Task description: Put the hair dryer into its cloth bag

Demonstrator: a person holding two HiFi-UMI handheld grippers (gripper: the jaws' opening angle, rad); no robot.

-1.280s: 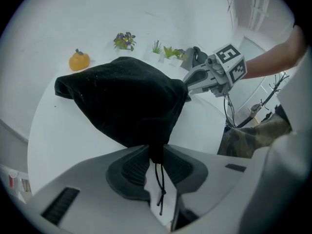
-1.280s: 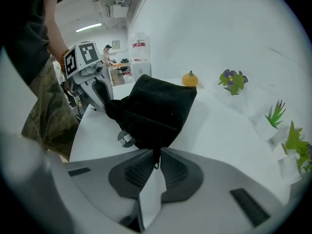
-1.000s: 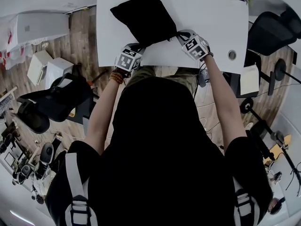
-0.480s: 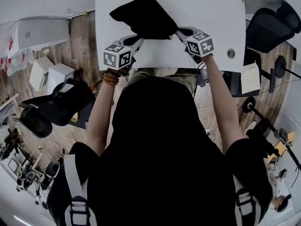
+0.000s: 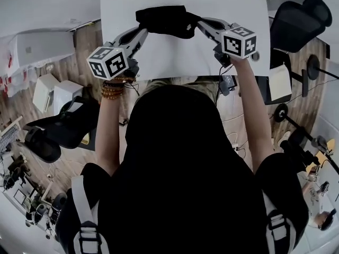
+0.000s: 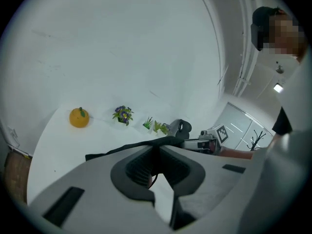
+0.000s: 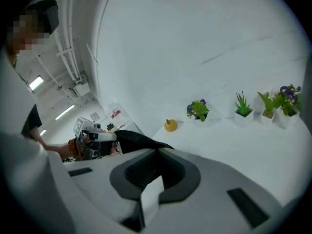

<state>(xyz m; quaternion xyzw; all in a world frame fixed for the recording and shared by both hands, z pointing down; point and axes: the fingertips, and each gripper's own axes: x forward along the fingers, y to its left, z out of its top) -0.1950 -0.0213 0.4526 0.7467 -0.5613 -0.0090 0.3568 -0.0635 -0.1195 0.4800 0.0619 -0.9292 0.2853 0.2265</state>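
Two claws, head view: the left claw (image 5: 143, 31) and right claw (image 5: 201, 24) each pinch one side of the black cloth bag (image 5: 167, 21). They hold it bunched above the white table (image 5: 180, 62), at the upper centre of the frame.
Left gripper view: the jaws are closed tight on a thin fold of the bag's rim. The cloth stretches toward the frame's right. An orange (image 6: 79, 117) and potted plants (image 6: 123, 114) stand at the table's far edge.
Right gripper view: the jaws are fully together on the opposite rim, and the cloth runs off to the left.
Bag contents: the hair dryer shows in no view, so I cannot tell whether it is inside.
Handling: the bag looks soft, limp and light, and is best gripped at its rim. The dryer is probably hard and heavier, and best taken by its handle.
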